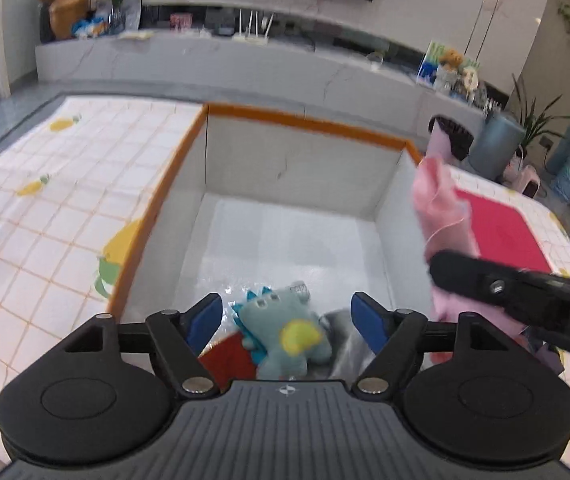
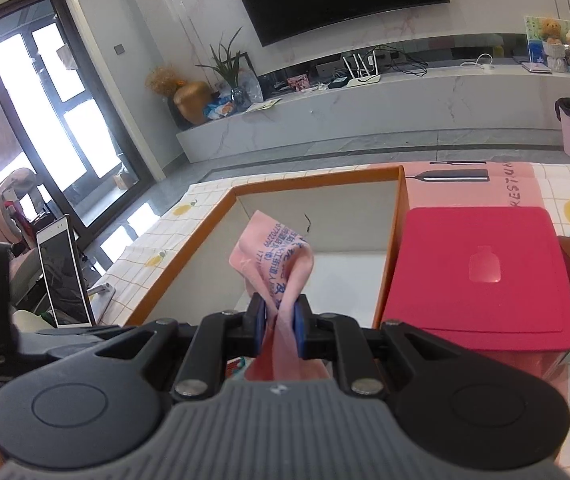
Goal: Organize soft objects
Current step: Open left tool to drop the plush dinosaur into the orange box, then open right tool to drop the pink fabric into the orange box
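Two claws, one loaded: your right claw (image 2: 279, 318) is clamped on the pink cloth (image 2: 275, 258), which sticks up and forward from the pads with its long axis roughly along the fingers. The orange-rimmed box (image 2: 205, 240) lies straight ahead and below, so the drop looks like a short push forward. Your left claw (image 1: 287, 316) is spread wide and empty above the blue plush (image 1: 285, 336) already in the box, so the right one is nearer for this drop.

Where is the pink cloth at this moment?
The right gripper pinches the pink cloth above the orange-rimmed box, left of the red lid; the left wrist view shows it at the box's right wall.
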Motion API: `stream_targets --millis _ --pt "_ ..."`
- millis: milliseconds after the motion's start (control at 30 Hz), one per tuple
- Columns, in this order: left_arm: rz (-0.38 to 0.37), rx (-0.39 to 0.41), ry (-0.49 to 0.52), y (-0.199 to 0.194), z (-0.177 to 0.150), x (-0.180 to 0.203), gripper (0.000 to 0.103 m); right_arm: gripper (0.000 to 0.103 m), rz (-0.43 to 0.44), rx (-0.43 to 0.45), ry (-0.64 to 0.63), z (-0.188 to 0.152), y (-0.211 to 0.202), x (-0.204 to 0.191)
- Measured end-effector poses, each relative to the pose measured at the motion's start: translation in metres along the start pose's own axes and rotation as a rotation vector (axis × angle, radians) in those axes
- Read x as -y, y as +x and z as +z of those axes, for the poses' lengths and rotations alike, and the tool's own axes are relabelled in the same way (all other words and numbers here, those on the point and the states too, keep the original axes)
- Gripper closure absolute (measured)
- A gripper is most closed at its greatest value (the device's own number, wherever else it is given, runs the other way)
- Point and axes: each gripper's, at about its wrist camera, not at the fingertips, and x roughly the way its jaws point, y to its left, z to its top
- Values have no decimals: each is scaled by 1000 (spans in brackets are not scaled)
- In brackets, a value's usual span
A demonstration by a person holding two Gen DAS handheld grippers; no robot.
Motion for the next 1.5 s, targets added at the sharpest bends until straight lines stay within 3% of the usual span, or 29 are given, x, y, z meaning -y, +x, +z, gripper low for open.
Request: stream_targets --millis 200,400,500,600,733,800,1000,1233,1433,1500 --pt "3 126 18 -25 -2 0 14 86 43 -61 -53 -3 10 -8" --pt "14 80 -79 -31 6 -24 17 87 37 -118 -119 -12 28 -20" --pt "44 112 -112 -39 9 -37 17 87 28 -155 -166 -16 36 -28" --pt "8 128 -151 -44 10 -46 17 87 39 -188 -186 -19 42 -34" --pt "89 163 -115 -44 9 -44 16 87 45 -204 -199 -24 49 -38" --pt "123 161 -103 -42 9 -43 17 87 62 -177 -182 -25 49 -38" --pt "86 156 -103 -44 8 -42 17 87 105 -144 -190 -31 53 -51" --pt "109 179 -162 -49 8 -50 17 85 110 -55 -93 -42 62 -61" --pt "103 185 -181 -50 9 -52 17 50 113 -57 -89 -50 77 -75" --pt "94 185 -174 -51 8 -52 17 47 108 -42 -91 -49 76 -76"
